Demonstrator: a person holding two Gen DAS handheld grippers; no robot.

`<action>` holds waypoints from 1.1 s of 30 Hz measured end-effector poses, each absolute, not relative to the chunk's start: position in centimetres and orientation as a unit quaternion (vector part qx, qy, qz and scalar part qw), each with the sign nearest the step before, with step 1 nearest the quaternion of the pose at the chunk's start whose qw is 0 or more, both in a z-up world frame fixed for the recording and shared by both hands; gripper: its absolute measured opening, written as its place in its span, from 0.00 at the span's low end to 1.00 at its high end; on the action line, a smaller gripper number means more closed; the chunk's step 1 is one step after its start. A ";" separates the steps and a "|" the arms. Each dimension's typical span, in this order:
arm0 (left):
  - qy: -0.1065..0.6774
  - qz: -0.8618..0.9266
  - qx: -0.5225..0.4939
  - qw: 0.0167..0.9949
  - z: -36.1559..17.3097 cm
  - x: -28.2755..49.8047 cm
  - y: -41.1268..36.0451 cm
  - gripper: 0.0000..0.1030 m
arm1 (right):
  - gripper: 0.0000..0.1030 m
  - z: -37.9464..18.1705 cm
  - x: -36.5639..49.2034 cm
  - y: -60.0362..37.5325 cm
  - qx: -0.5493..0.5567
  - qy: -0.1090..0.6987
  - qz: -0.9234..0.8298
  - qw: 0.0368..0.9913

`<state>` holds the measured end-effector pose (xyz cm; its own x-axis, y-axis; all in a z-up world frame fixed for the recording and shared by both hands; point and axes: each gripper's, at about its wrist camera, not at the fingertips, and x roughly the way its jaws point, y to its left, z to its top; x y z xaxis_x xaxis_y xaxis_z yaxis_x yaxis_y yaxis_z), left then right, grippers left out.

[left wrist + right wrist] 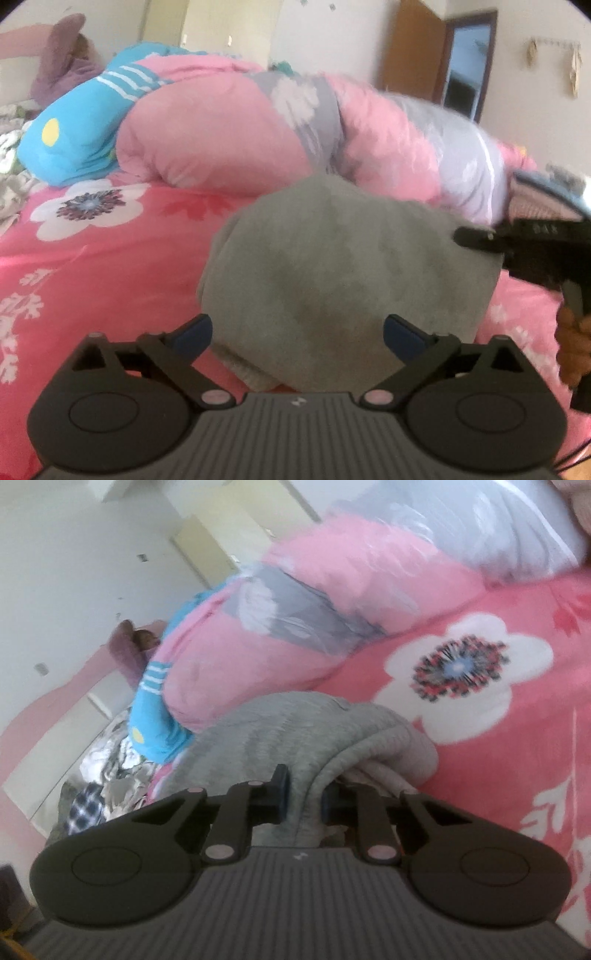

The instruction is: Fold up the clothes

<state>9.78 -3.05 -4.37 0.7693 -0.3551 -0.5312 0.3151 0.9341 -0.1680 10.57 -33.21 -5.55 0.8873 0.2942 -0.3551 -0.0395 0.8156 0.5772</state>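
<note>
The grey garment (343, 280) is lying bunched in a thick bundle on the pink bed (110, 280), just in front of the rolled quilt (229, 147). The left gripper (297, 334) is hovering with its jaws spread wide over the near edge, holding nothing; the right gripper (303, 794) is pinching a folded edge of the garment. With only that one pinch holding, the layers are likely slipping apart or the bundle dragging askew. No readable writing is showing anywhere.
</note>
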 end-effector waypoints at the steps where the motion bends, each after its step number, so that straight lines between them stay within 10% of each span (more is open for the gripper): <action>1: 0.279 -0.175 -0.040 0.943 -4.1 9.5 -2.7 0.90 | 0.14 -5.1 10.2 -32.9 0.285 0.213 0.097 0.929; 19: 0.264 -0.156 0.024 0.951 -4.0 10.6 -3.6 0.90 | 0.12 -3.8 1.6 -21.6 0.097 0.210 0.286 0.930; 33: 0.304 -0.166 0.029 0.938 -5.9 12.1 -3.3 0.94 | 0.16 -4.8 -2.0 -27.6 0.189 0.184 0.274 0.925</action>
<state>12.12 -3.32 -5.91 0.7606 -0.2936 -0.5790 0.3288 0.9433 -0.0464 -2.04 -27.65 -4.77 0.7823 0.5758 -0.2377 -0.4364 0.7789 0.4505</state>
